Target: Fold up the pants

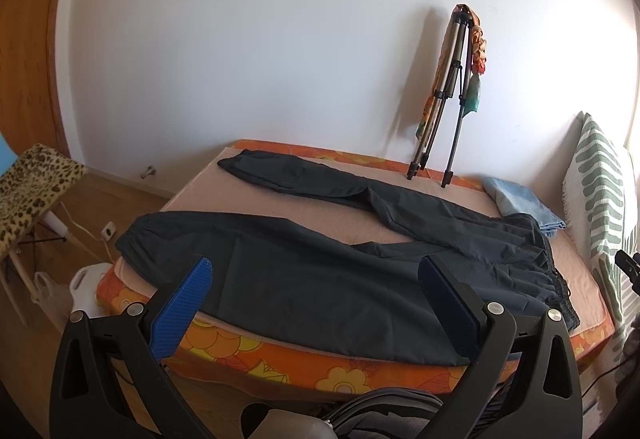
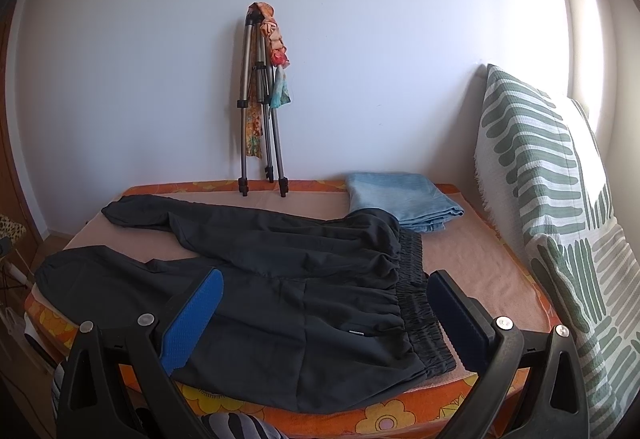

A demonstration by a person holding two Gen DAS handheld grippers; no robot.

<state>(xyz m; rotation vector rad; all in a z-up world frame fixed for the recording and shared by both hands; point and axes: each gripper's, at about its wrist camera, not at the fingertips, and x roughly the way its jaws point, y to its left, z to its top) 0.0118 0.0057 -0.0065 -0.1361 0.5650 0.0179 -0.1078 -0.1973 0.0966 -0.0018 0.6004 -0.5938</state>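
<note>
Lying spread flat on the orange flowered mattress (image 2: pixel 384 421), the black elastic-waist pants (image 2: pixel 280 303) await folding; left gripper (image 1: pixel 316 279) and right gripper (image 2: pixel 326 293) hover apart, empty, above its near edge.

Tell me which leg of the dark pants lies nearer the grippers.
The front leg of the dark pants, along the bed's near edge; the other leg stretches toward the wall by the tripod.

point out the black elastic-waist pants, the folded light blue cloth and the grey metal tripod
black elastic-waist pants (image 2: pixel 304 303), right wrist view, on the seat fabric left of the waistband
folded light blue cloth (image 2: pixel 396 199), right wrist view, on its top face
grey metal tripod (image 2: pixel 260 111), right wrist view, on its legs
</note>
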